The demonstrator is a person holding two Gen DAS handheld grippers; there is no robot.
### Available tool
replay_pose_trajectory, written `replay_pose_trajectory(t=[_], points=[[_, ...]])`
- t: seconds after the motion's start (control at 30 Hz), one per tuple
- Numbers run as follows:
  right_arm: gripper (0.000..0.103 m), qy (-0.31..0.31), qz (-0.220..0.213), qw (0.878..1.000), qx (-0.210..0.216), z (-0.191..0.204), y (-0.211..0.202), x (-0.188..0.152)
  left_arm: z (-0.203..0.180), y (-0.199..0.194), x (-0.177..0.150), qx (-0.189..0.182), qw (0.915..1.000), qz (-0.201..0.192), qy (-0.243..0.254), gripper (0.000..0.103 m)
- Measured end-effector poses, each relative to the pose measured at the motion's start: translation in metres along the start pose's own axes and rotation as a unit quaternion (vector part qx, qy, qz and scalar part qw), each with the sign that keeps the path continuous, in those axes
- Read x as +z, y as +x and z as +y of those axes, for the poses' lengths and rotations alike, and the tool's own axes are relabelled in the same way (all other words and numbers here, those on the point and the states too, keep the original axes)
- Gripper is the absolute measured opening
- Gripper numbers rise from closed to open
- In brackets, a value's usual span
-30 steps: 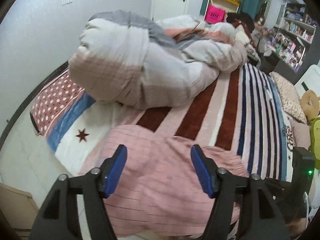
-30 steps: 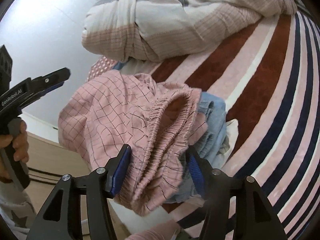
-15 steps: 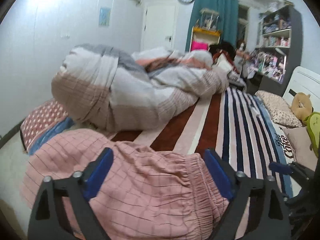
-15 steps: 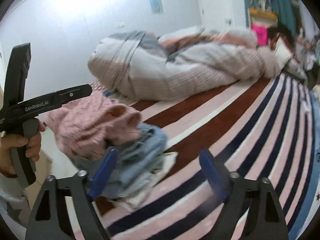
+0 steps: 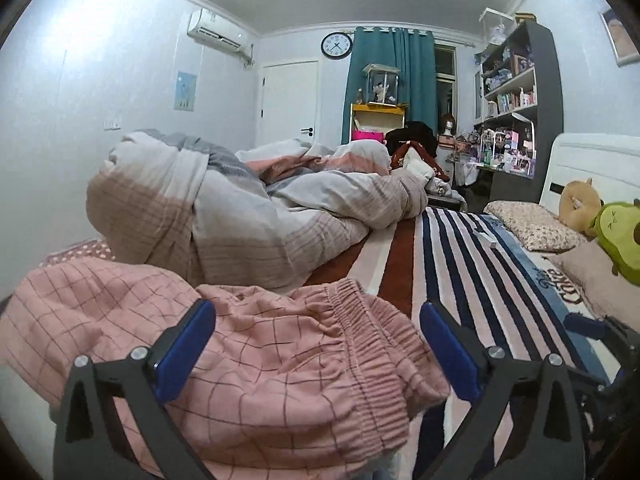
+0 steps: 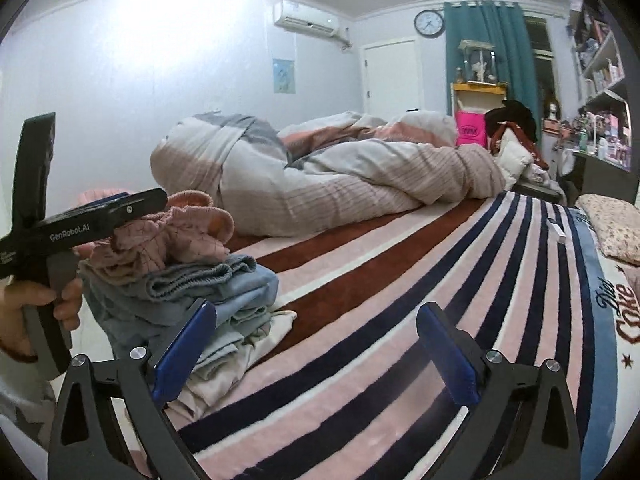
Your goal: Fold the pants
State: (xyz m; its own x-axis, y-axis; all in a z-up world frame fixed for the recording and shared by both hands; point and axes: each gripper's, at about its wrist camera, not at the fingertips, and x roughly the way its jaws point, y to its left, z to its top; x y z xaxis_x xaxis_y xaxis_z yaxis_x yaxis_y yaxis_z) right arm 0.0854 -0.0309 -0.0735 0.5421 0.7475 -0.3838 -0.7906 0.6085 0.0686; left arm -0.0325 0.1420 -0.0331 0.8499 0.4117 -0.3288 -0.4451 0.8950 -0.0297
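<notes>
The left gripper [image 5: 316, 344] stands wide, its jaws having just been opening, and the pink checked pants [image 5: 256, 364] lie between its blue pads [image 5: 186, 350] without being pressed by them. The right gripper [image 6: 316, 350] is wide too; its jaws have just been opening as well, and only the striped blanket [image 6: 400, 320] shows between them. In the right wrist view the pants [image 6: 176, 236] rest on top of a pile of folded clothes [image 6: 224, 296] at the edge of the bed, just beside the left gripper [image 6: 120, 208], which a hand [image 6: 36, 312] holds by its grip. Behind the pile lies a rolled duvet [image 6: 320, 184], and a flowered pillow [image 5: 532, 226] sits at the head of the bed.
</notes>
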Motion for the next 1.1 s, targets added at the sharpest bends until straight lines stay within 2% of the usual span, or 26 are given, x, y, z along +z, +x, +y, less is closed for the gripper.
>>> replay_pose_trajectory(t=[0.4,0.63,1.1], points=[[0.100,0.015,-0.017,0.998,-0.058,0.020,-0.038,0.004,-0.001,-0.033,0.005,-0.015,0.9997,-0.012,0.016,0.101],[0.100,0.018,-0.020,0.997,-0.071,0.028,-0.054,0.004,0.000,-0.046,0.005,-0.020,0.9996,-0.011,0.015,0.102],[0.100,0.025,-0.028,0.997,-0.069,0.030,-0.071,0.014,-0.002,-0.066,0.013,-0.014,0.9996,-0.015,0.020,0.102]])
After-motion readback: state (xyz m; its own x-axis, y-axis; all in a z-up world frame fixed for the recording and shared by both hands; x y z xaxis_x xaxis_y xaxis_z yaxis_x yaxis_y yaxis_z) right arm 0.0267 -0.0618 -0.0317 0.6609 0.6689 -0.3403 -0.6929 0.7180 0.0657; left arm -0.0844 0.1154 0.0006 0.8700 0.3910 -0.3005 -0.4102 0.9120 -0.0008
